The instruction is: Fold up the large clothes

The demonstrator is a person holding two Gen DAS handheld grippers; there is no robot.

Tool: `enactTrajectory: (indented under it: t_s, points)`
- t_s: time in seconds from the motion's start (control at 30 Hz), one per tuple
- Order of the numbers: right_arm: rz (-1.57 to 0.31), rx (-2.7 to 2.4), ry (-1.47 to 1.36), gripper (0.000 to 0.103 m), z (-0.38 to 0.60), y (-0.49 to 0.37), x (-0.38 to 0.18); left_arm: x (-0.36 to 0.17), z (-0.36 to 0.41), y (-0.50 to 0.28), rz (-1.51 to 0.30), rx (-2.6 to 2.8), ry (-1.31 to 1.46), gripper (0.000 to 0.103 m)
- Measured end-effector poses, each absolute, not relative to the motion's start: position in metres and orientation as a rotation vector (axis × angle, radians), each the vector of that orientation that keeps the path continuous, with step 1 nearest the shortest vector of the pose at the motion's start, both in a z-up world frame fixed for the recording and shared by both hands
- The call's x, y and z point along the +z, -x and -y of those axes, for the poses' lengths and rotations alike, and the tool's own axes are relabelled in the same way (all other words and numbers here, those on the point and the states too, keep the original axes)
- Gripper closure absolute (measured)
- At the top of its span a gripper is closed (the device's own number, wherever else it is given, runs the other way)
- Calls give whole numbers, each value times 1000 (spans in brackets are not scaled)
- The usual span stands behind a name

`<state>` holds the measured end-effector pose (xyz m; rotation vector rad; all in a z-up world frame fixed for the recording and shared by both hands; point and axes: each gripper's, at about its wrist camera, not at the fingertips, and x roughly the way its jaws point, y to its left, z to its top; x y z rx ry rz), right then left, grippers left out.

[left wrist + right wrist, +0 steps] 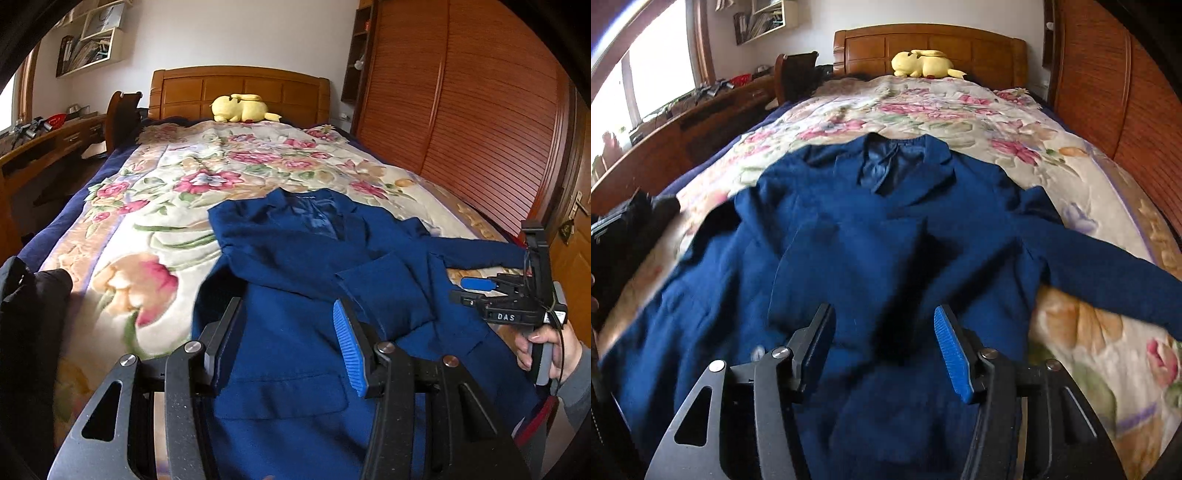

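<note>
One blue jacket [871,236] lies face up on the flowered blanket [155,206] of the bed, with its collar toward the wooden headboard [240,92]. One sleeve [846,258] is folded across the chest of the jacket. The other sleeve [1108,273] stretches out to the side over the blanket, toward the edge of the bed near the wardrobe [461,103].

Both grippers are above the lower part of the jacket. The left gripper [284,343] has its jaws apart, and only the flat cloth shows in the gap; the pads do not press on anything. The right gripper [886,343] also has its jaws apart over the folded sleeve, and nothing is pinched between them. In the left wrist view the right gripper appears again at the right edge, held by a hand [543,347] with a grey cuff, just beside the end of the stretched sleeve. The right wrist view is blurred, so small details of the cloth are hard to read.

A yellow plush toy [240,109] rests against the headboard, well apart from the jacket. A dark garment [33,314] lies at the left edge of the bed, near the hem of the jacket.
</note>
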<state>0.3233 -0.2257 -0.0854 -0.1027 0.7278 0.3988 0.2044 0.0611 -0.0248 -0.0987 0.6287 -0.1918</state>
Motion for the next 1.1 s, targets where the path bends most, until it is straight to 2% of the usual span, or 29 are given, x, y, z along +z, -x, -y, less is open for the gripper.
enactTrajectory:
  t_s: [0.27, 0.83, 0.9, 0.93, 0.97, 1.03, 1.1]
  points:
    - [-715, 482, 172, 46, 220, -284, -49, -31, -42, -196, -628, -191, 100, 53]
    - [-840, 512, 283, 47, 149, -344, -99, -40, -46, -198, -645, -155, 64, 53]
    - [-843, 495, 300, 60, 147, -348, -101, -41, -46, -197, -647, -158, 62, 53]
    - [-831, 494, 300, 79, 149, -348, -99, -41, -46, -197, -647, -160, 63, 53]
    - [-822, 492, 297, 88, 150, -348, -96, -42, -45, -197, -650, -160, 61, 53]
    - [-795, 487, 286, 94, 155, -346, -88, -42, -44, -197, -650, -162, 56, 53]
    - [-751, 477, 265, 95, 164, -342, -74, -41, -44, -197, -647, -163, 57, 53]
